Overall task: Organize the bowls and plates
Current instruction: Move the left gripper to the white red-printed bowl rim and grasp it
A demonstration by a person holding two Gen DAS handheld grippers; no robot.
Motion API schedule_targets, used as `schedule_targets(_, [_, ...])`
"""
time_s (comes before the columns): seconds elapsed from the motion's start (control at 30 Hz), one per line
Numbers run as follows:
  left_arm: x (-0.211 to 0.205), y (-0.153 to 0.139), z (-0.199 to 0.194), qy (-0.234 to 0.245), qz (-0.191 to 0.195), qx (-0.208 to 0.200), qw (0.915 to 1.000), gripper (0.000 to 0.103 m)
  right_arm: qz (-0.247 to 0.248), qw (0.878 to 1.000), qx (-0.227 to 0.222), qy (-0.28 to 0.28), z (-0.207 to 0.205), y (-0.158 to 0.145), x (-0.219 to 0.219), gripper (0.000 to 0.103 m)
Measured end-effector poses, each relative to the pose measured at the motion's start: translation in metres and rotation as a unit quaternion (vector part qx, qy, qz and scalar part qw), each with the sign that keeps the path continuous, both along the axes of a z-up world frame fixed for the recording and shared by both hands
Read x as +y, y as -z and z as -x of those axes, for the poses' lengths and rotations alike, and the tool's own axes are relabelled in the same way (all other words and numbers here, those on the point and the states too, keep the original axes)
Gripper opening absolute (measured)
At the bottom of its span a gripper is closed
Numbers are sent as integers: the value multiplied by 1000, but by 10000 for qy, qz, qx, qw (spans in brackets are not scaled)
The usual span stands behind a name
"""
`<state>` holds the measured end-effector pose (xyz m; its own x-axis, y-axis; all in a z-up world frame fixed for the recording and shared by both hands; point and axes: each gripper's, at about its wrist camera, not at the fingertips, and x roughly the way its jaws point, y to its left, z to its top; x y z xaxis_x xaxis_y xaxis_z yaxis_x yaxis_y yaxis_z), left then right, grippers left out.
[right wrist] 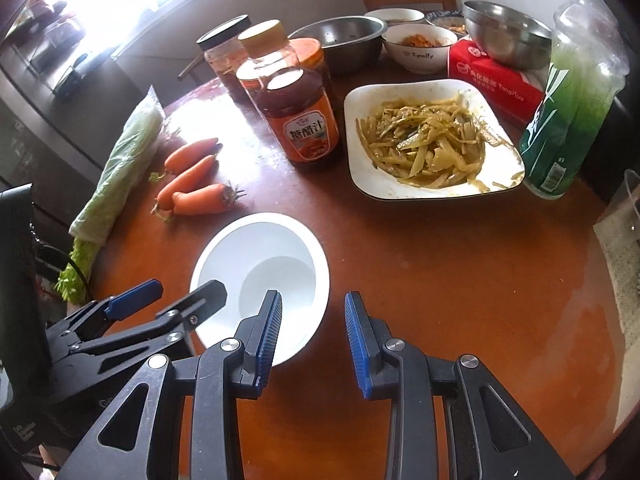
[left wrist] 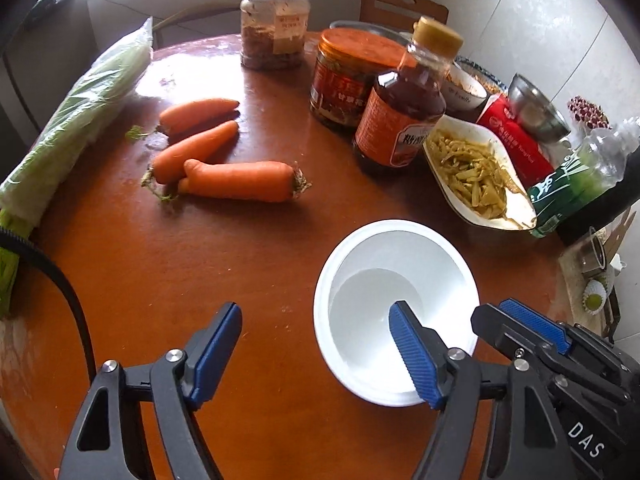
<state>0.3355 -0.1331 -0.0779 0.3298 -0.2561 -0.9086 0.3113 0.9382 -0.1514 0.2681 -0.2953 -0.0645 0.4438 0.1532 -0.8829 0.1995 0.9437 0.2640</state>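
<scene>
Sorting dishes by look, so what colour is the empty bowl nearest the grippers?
Plain white, no pattern. The empty bowl shows best in the right wrist view.

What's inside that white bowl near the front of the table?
The white bowl looks empty: bare white bottom and walls. A tool's blue finger covers part of its near side.

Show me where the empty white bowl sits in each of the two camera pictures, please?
Left wrist view: the white bowl is lower right of centre, with the left gripper's right finger over its rim.
Right wrist view: the white bowl is lower left of centre, beside the right gripper.
Shared landmark: the three carrots, beyond the bowl to its left.
</scene>
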Motion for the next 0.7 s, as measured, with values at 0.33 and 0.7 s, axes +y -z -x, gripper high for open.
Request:
schedule_targets(0.33, [-9, 22, -13, 12, -105, 282, 9995, 74, 55, 9999, 112, 75, -7, 13, -4, 34])
schedule_targets(0.7, [-20, 35, -14, 213, -372, 312, 9986, 55, 54, 9996, 263, 18, -8, 22, 1, 26])
